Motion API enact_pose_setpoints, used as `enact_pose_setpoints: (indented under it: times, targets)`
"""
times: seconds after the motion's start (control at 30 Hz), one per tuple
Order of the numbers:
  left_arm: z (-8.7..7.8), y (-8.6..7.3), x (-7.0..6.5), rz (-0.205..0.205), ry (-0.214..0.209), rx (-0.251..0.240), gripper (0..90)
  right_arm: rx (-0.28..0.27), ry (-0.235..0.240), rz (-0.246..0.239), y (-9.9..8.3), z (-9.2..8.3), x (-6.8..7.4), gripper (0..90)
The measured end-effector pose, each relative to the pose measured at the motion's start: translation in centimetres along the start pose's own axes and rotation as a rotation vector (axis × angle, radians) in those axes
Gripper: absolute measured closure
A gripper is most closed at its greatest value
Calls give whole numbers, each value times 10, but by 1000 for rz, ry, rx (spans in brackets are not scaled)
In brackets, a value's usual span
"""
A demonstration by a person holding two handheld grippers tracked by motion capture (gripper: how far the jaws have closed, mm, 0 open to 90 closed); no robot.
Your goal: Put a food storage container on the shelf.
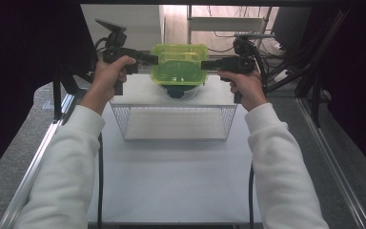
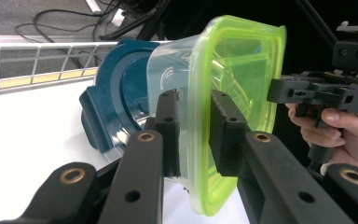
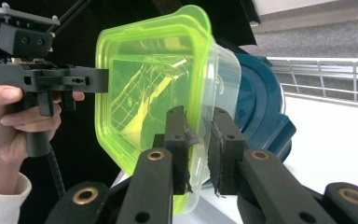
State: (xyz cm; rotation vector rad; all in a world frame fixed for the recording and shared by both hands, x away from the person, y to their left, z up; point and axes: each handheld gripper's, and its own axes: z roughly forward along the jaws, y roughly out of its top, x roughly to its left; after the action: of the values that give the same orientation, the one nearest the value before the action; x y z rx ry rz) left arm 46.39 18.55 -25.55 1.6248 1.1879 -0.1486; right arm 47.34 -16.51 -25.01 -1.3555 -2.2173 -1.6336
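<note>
A clear plastic container with a neon-green lid (image 1: 178, 64) hangs between both grippers beyond the far side of the basket. My left gripper (image 1: 153, 59) is shut on its left rim, and its pads (image 2: 168, 121) clamp the lid edge (image 2: 200, 140). On the opposite rim my right gripper (image 1: 206, 63) is shut, pads (image 3: 177, 135) pinching the green edge (image 3: 193, 93). Right under the container is a dark blue container (image 1: 176, 90), also seen behind the clear tub (image 2: 116, 102) (image 3: 261, 107); whether the two touch I cannot tell.
A white wire basket (image 1: 174, 121) stands on the white table (image 1: 171, 181) in front of the containers. Dark curtains and metal frame rails (image 1: 333, 167) flank the table. Cables and stands lie on the floor beyond the far edge.
</note>
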Motion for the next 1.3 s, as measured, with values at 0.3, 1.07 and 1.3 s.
enact_pose_setpoints:
  times: [0.3,1.07,1.3]
  targets:
    - [13,6,24,-92,-43,-4,725,-6,17,171,9,15,-20,734]
    - [-2,-3,21,37,-14,-152,193,-211,-49,54,6,-2,-13,259]
    - [-33,-39,7,164,70,-156,164,-189,-49,-149,-21,-34,-4,236]
